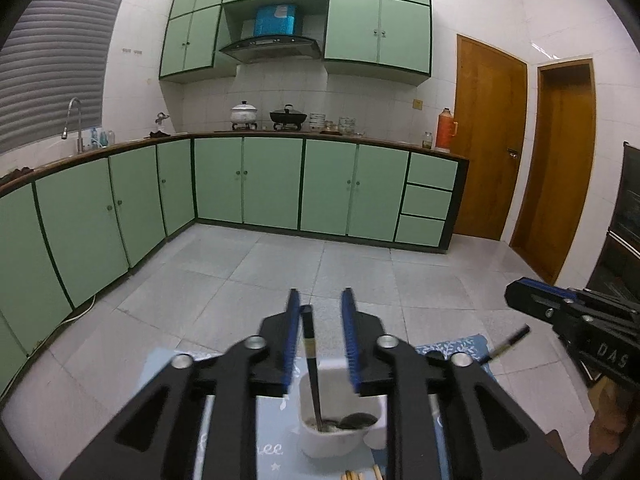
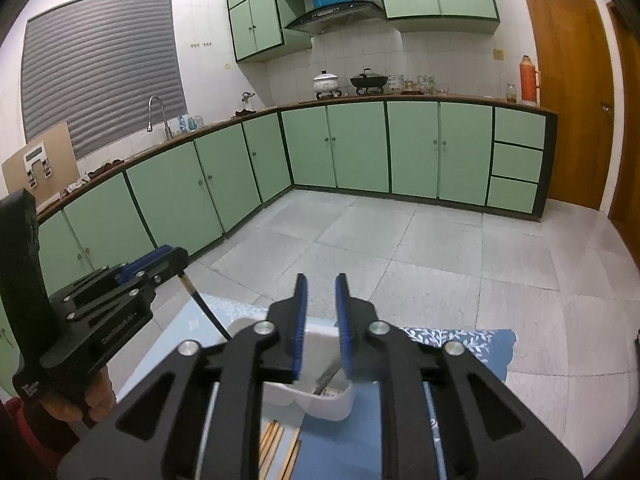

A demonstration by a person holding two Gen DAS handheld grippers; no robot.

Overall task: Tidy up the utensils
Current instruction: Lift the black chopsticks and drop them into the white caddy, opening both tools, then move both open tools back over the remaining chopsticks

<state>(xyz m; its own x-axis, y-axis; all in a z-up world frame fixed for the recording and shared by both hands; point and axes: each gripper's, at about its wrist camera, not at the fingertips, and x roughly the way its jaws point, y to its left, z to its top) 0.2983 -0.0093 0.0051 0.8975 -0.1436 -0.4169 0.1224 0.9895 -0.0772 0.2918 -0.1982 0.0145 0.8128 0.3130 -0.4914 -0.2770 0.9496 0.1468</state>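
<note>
Over the pale blue patterned table mat [image 1: 256, 432], your left gripper [image 1: 322, 340] stands with its blue-padded fingers narrowly parted around a dark, slender chopstick [image 1: 312, 372]; the pads look clear of it, so it appears released. It leans in the white plastic utensil holder [image 1: 340, 436], tip down among the contents, top end up and tilted slightly away from you, long axis near upright. Your right gripper [image 2: 320, 320] hovers just above the same holder [image 2: 316, 400], fingers also narrowly apart and empty, with a second dark stick [image 2: 326, 380] slanting into the holder below them. Lift both grippers straight up so neither pad drags a stick out. Light wooden chopsticks [image 2: 276, 448] lie on the mat in front of the holder, probably next.
</note>
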